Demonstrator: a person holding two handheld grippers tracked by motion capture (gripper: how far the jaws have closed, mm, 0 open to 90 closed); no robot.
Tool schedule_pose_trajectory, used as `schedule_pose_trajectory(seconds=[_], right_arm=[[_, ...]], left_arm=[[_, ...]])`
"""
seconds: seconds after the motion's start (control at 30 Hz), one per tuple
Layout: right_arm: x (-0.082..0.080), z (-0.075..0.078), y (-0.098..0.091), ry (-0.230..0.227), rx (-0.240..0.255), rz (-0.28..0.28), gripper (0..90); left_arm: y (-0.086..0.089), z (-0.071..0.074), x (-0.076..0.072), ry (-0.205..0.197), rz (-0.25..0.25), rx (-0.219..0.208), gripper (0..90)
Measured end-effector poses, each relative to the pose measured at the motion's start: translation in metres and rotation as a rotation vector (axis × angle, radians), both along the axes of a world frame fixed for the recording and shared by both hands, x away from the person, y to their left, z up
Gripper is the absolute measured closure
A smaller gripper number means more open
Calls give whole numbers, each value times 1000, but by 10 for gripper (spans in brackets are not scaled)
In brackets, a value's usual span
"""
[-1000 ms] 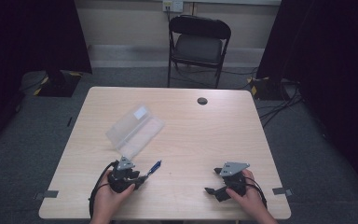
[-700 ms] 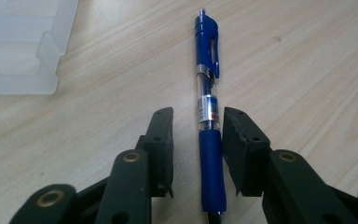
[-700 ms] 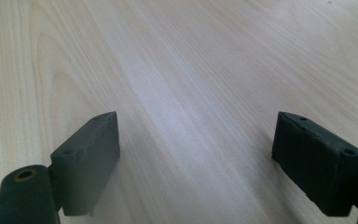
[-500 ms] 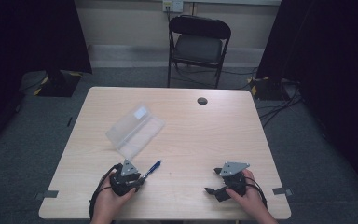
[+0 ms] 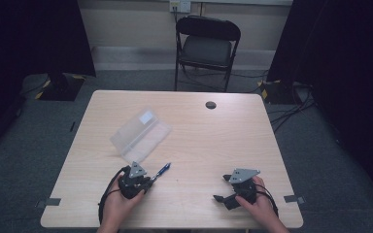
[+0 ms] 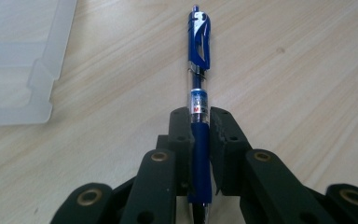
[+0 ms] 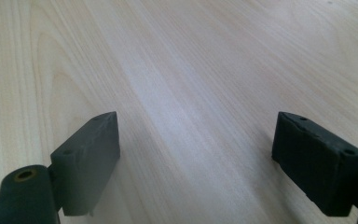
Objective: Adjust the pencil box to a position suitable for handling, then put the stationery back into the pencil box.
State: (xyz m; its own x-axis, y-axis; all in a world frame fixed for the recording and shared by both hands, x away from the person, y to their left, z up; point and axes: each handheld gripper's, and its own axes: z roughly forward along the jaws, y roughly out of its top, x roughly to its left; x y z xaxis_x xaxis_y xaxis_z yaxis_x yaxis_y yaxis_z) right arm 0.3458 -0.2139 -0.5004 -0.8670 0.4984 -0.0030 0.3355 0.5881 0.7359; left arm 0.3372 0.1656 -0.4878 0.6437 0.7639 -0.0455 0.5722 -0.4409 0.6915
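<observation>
1. High view: the wooden table (image 5: 199, 145) carries a clear plastic case (image 5: 141, 135) lying flat, left of the table's middle. The blue pen (image 5: 162, 170) lies near the case, on the side toward the person, slanting up to the right.
2. High view: the left gripper (image 5: 145, 181) sits at the pen's lower end, held by the person's left hand (image 5: 121, 201), nearer the person than the case. The gripper's jaws have just been closing, with the pen between them.
3. High view: the right gripper (image 5: 219, 198) rests well apart from the case, far to its right, near the table's front edge. The right hand (image 5: 257, 204) holds it, and it points to the left. A small dark round hole (image 5: 211, 105) lies beyond the case, to its right, and a black folding chair (image 5: 206, 46) stands past the table's far edge.
4. Left gripper view: the two black jaws are clenched on the pen (image 6: 199, 107), pressing its dark blue grip section from both sides. The pen runs straight ahead between them, its clip end pointing away. The case (image 6: 21, 60) lies to the upper left of the pen, apart from it.
5. Right gripper view: the right gripper (image 7: 196, 154) stands released, its two black pads wide apart over bare wood grain of the table (image 7: 191, 70), with nothing between them.
</observation>
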Motion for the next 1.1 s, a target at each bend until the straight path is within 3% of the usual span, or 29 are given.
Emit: schedule_pose_trajectory(seconds=[0.13,0.2,0.3,0.4,0.53,0.6,0.63,0.73,1.0,1.1], right_arm=[[0,0,0,0,0,0,141],[0,0,0,1,0,0,142],[0,0,0,1,0,0,142],[0,0,0,1,0,0,142],[0,0,0,1,0,0,142],[0,0,0,0,0,0,141],[0,0,0,0,0,0,142],[0,0,0,0,0,0,142],[0,0,0,0,0,0,142],[0,0,0,0,0,0,142]], left_arm=[[2,-1,0,0,-6,-16,791],[5,-2,-3,0,13,-46,668],[13,-1,-9,-3,9,-21,622],[20,-2,-11,4,2,-46,617],[15,-2,-12,-12,-3,-14,634],[13,-2,-12,-30,-12,13,693],[12,-2,-12,-30,-18,11,754],[8,-1,-12,-17,-22,11,798],[8,1,-10,3,-3,5,807],[10,5,-9,-8,0,11,808]])
